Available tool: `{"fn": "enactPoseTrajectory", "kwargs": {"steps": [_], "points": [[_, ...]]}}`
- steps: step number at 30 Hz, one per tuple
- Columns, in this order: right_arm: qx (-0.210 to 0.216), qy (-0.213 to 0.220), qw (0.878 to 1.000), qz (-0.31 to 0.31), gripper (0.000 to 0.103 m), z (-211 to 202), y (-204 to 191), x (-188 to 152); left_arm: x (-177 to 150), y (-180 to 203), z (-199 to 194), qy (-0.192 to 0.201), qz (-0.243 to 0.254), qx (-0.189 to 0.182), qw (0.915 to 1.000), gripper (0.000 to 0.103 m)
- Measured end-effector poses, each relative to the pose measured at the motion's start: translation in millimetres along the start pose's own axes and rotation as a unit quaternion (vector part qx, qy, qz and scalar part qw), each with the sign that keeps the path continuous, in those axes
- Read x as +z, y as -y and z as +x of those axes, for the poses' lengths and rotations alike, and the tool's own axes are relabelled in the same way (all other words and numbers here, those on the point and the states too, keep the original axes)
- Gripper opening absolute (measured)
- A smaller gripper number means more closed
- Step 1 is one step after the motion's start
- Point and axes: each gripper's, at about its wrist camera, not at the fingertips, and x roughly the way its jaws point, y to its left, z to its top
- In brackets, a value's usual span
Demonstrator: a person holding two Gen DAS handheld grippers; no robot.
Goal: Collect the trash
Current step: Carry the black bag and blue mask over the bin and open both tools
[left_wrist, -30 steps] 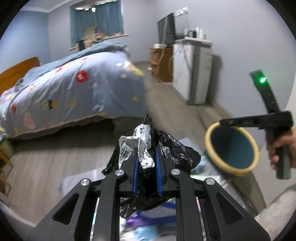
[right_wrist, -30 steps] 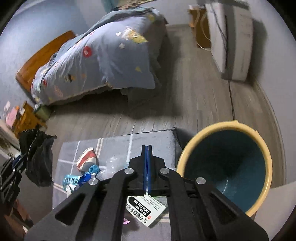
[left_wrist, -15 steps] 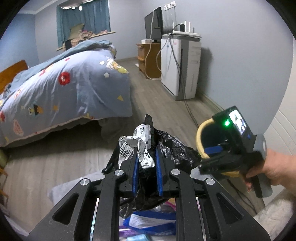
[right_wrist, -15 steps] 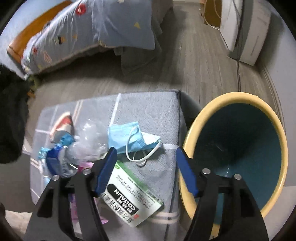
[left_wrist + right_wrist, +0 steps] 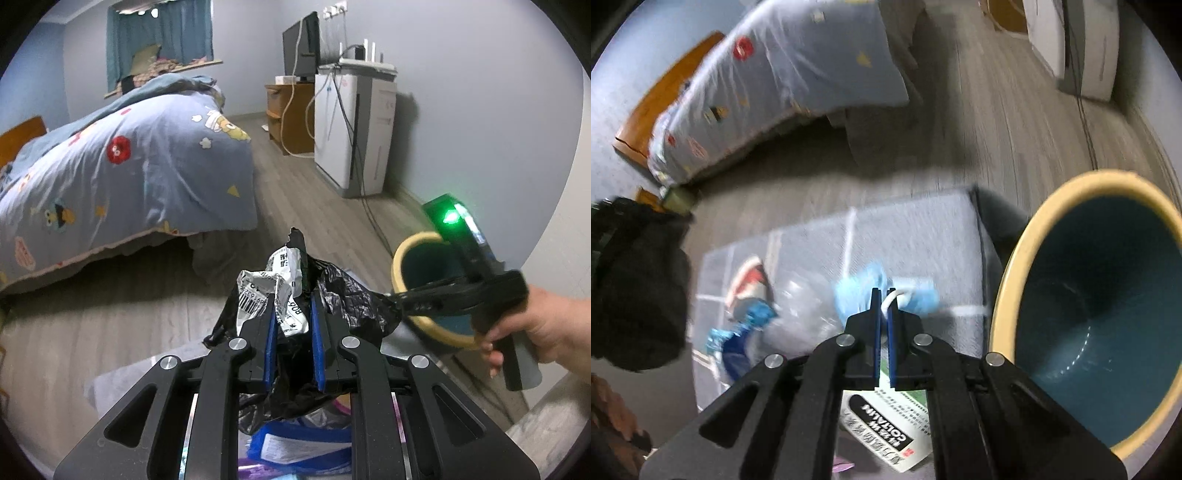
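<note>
My left gripper (image 5: 291, 306) is shut on a crumpled black plastic bag (image 5: 347, 295) with a white printed label (image 5: 258, 291) bunched between its blue pads. My right gripper (image 5: 882, 299) is shut on a light blue face mask (image 5: 857, 291); its white ear loop shows between the pads. The mask lies on a grey padded stool (image 5: 923, 229) beside a white and green packet (image 5: 886, 428), clear plastic (image 5: 805, 306) and a blue wrapper (image 5: 750, 325). A teal bin with a yellow rim (image 5: 1008, 288) stands right of the stool, open mouth toward me.
A bed with a blue patterned quilt (image 5: 110, 166) fills the left. A white appliance (image 5: 354, 129) and a wooden cabinet (image 5: 288, 110) stand by the far wall, with a cable (image 5: 373, 221) trailing over the wooden floor. A hand (image 5: 546, 332) holds the right gripper's handle.
The right gripper opened wide, sank toward the stool and closed on the blue face mask. The left gripper kept its hold on the black bag and dipped slightly.
</note>
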Motion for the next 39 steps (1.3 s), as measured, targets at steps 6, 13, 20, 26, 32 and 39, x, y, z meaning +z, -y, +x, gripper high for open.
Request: {"fn": "enactPoseTrajectory", "kwargs": {"steps": [6, 13, 20, 26, 32, 39], "points": [[0.011, 0.059, 0.998, -0.016, 0.002, -63, -20, 9, -4, 3, -13, 0.005, -0.002, -0.005, 1.0, 0.017], [-0.023, 0.136, 0.99, -0.025, 0.002, -135, -17, 15, 0, 19, -28, 0.017, -0.004, -0.016, 0.9997, 0.017], [-0.047, 0.171, 0.984, 0.004, 0.002, -172, 31, 16, 19, 57, -21, 0.017, 0.006, -0.041, 0.999, 0.017], [-0.078, 0.151, 0.984, 0.055, 0.002, -160, 89, 12, 33, 109, 19, -0.012, 0.04, -0.071, 0.9966, 0.017], [-0.093, 0.125, 0.978, 0.136, 0.002, -141, 146, 1, 41, 156, 73, -0.045, 0.067, -0.105, 0.9912, 0.017], [-0.104, 0.11, 0.976, 0.16, 0.003, -130, 166, -9, 42, 193, 113, -0.056, 0.11, -0.106, 0.9867, 0.045]]}}
